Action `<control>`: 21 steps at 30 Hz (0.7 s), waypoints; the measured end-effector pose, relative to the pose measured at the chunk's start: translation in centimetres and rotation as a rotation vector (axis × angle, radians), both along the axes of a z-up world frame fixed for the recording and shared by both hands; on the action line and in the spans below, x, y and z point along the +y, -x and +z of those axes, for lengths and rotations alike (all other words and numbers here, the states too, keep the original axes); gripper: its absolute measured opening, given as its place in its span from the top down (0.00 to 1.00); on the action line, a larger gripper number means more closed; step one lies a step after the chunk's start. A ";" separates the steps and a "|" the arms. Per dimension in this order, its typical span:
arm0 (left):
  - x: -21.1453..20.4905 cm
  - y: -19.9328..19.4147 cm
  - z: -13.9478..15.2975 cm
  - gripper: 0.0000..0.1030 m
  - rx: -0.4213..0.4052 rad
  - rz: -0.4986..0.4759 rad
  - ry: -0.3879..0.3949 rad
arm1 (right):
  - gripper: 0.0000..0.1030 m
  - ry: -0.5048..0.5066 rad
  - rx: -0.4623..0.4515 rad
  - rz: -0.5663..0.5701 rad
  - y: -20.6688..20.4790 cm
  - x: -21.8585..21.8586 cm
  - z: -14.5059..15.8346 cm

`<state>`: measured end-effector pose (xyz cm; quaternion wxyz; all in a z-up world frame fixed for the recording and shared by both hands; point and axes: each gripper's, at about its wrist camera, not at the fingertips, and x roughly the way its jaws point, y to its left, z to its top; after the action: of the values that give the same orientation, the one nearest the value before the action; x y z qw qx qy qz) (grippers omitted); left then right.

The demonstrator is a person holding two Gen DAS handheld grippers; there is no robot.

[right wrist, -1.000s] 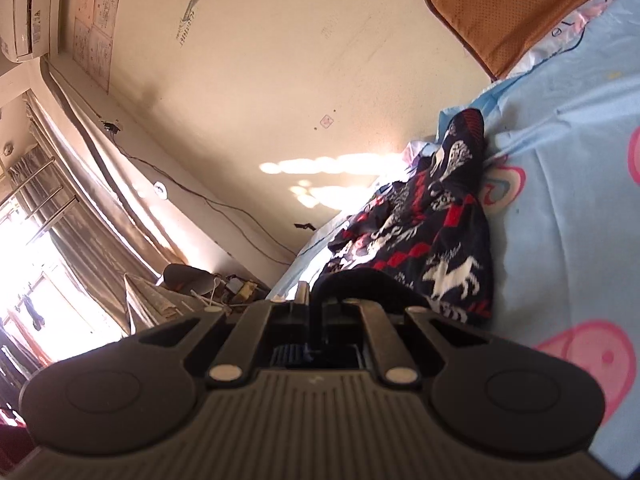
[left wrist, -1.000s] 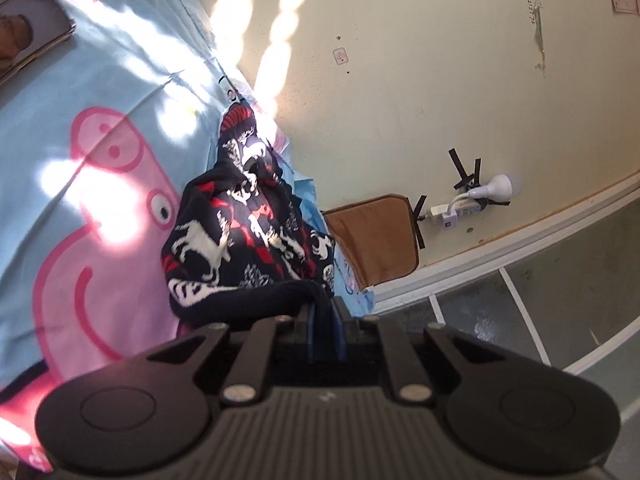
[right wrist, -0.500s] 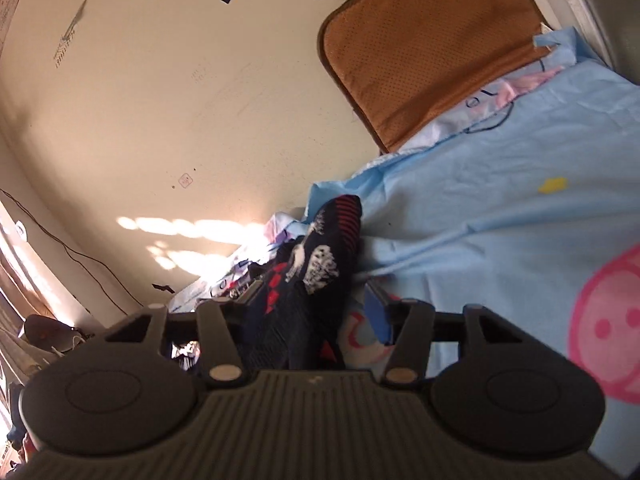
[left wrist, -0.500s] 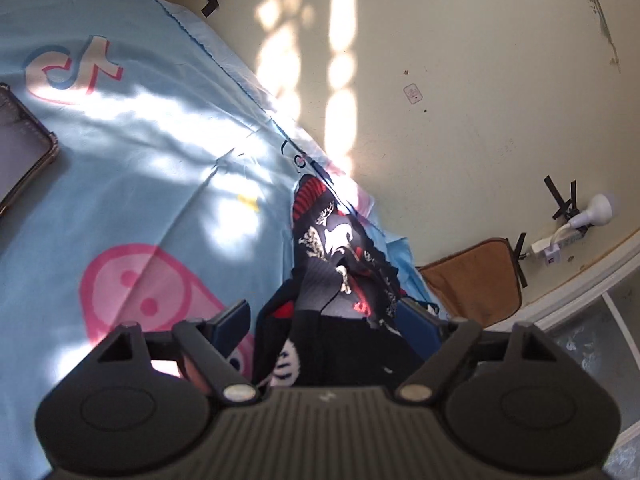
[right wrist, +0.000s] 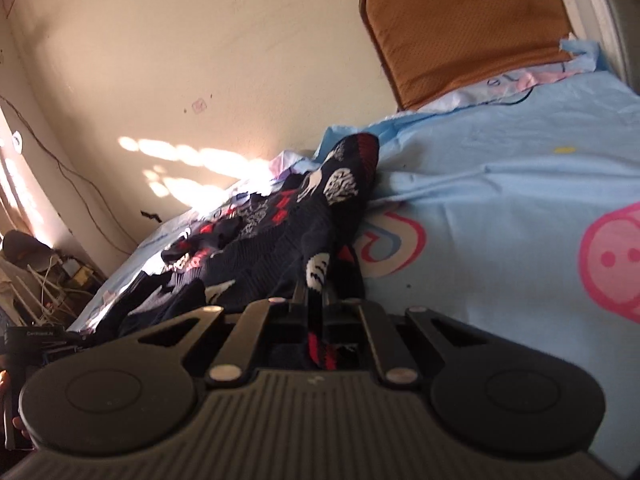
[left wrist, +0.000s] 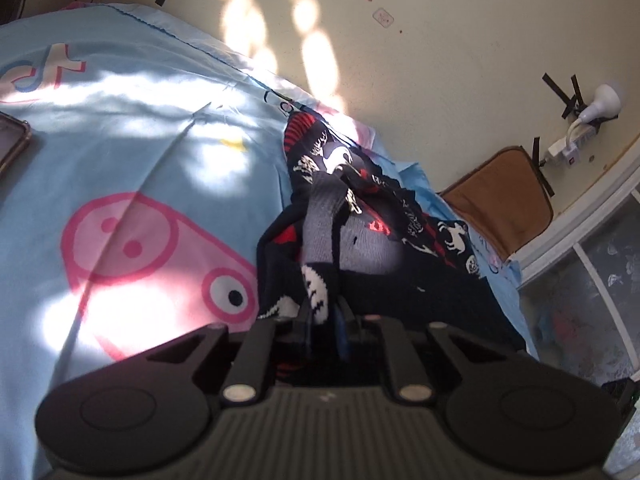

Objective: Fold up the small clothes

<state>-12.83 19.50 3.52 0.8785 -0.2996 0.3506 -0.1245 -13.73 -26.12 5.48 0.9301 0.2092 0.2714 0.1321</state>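
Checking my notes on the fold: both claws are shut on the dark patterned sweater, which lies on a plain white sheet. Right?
Not quite. Both the left claw and the right claw are shut on the dark patterned sweater, but the sheet is light blue with pink cartoon prints, not plain white. The left wrist view shows it clearly.

Left black two-finger gripper (left wrist: 324, 320) angled downward, jaws pinched together on a fold of the dark navy knitted garment with red and white patterns (left wrist: 360, 240). Right black two-finger gripper (right wrist: 316, 300) likewise tilted down, jaws closed tight on another fold of that garment, fabric bunched between the pads and trailing back toward the body.
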 end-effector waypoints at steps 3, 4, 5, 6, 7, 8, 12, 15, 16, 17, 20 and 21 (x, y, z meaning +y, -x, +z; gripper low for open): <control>2.2 1.3 0.7 0.90 -0.009 0.026 0.034 | 0.92 0.028 0.039 -0.045 1.2 -1.2 -0.2; 2.3 1.1 0.3 0.89 0.011 0.022 0.043 | 0.91 0.039 0.084 -0.029 0.8 -1.1 -0.9; 2.1 0.6 -0.2 0.88 0.037 0.023 0.025 | 0.90 0.068 0.125 -0.014 0.4 -0.7 -1.5; 1.6 0.3 -0.8 0.87 0.063 0.021 0.003 | 0.84 0.121 0.135 -0.029 0.1 -0.2 -1.6; 1.2 0.2 -1.3 0.82 0.076 0.023 -0.007 | 0.70 0.170 0.095 -0.062 0.1 0.2 -1.0; 0.9 0.3 -1.6 0.79 0.065 0.024 -0.002 | 0.67 0.212 0.037 -0.108 0.2 0.5 0.0; 0.6 1.1 -1.3 0.49 0.000 0.012 0.013 | 0.65 0.184 -0.119 0.006 -0.9 2.8 3.8; 0.4 1.2 -1.7 0.47 0.006 0.013 0.001 | 0.65 0.223 -0.092 0.204 -3.1 7.8 4.1; 0.4 1.3 -1.8 0.46 -0.002 0.015 0.007 | 0.64 0.244 -0.073 0.261 -3.8 9.5 3.6; 0.4 1.4 -1.9 0.46 -0.007 0.015 0.010 | 0.63 0.267 -0.055 0.310 -4.3 11.1 3.0; 0.5 1.5 -1.9 0.46 -0.012 0.010 0.015 | 0.68 0.332 0.039 0.425 -6.1 14.4 0.7; 0.5 1.5 -1.9 0.47 -0.015 0.006 0.015 | 0.92 0.347 0.057 0.452 -6.4 14.9 0.2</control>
<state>-14.31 20.05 1.63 0.8793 -0.3062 0.3420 -0.1267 -7.32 -11.18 5.72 0.8910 -0.0151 0.3558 0.2817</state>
